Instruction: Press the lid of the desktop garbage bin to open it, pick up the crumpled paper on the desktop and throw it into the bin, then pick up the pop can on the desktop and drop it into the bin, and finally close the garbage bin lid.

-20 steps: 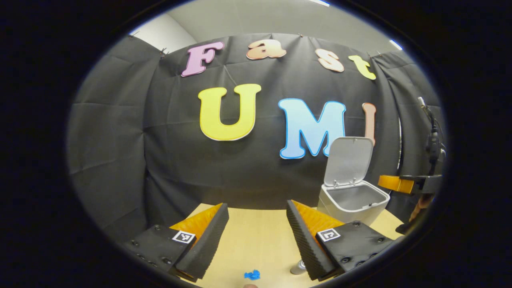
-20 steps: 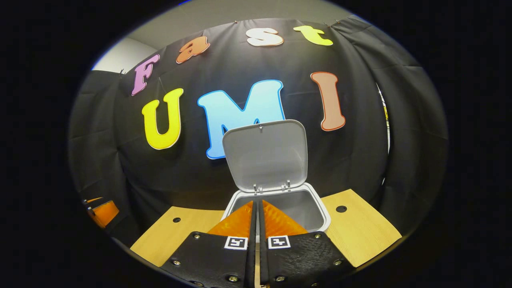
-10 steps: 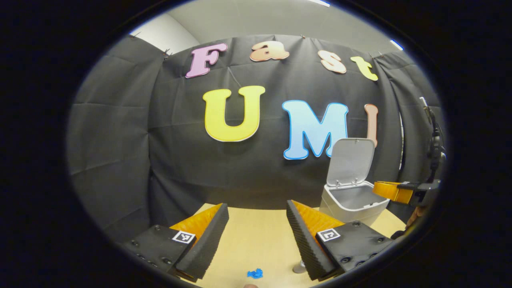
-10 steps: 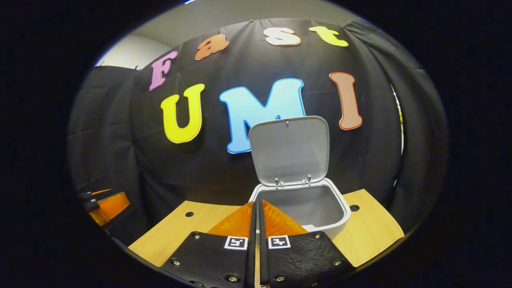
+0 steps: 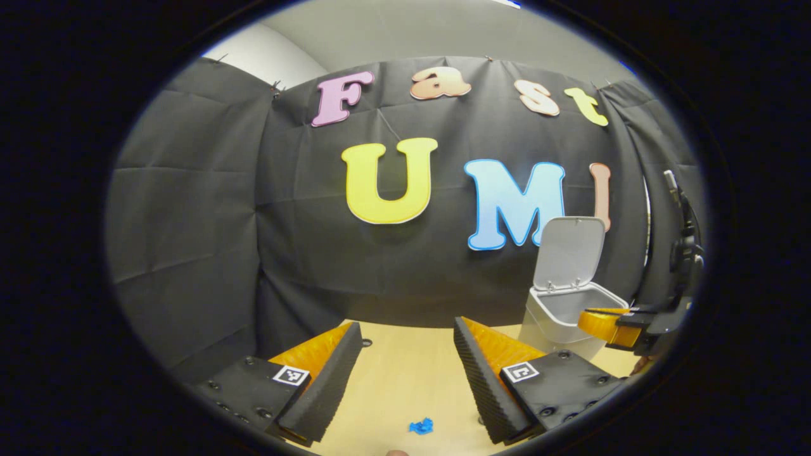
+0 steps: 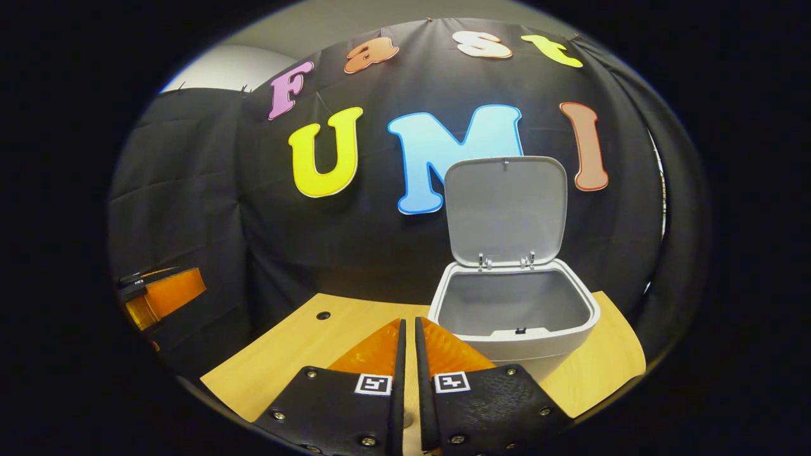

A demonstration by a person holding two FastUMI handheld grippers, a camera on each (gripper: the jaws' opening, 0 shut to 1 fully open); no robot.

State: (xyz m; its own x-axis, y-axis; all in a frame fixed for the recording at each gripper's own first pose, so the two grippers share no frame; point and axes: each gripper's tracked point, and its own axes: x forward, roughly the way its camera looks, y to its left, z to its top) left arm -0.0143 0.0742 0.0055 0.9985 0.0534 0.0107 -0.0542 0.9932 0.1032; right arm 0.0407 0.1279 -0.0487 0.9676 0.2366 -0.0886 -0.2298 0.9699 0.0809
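White and open, the bin (image 6: 514, 316) sits near the far right corner of the table (image 6: 298, 348), with its lid (image 6: 505, 209) standing straight up. Nothing can be seen inside it. Blue paper (image 5: 421, 426) lies on the table near the front, between the spread-apart fingers of the left gripper (image 5: 405, 351), not touching them. The right gripper (image 6: 408, 345) is squeezed together on nothing, just in front of the bin. It also shows beside the bin (image 5: 570, 316) in the left gripper view.
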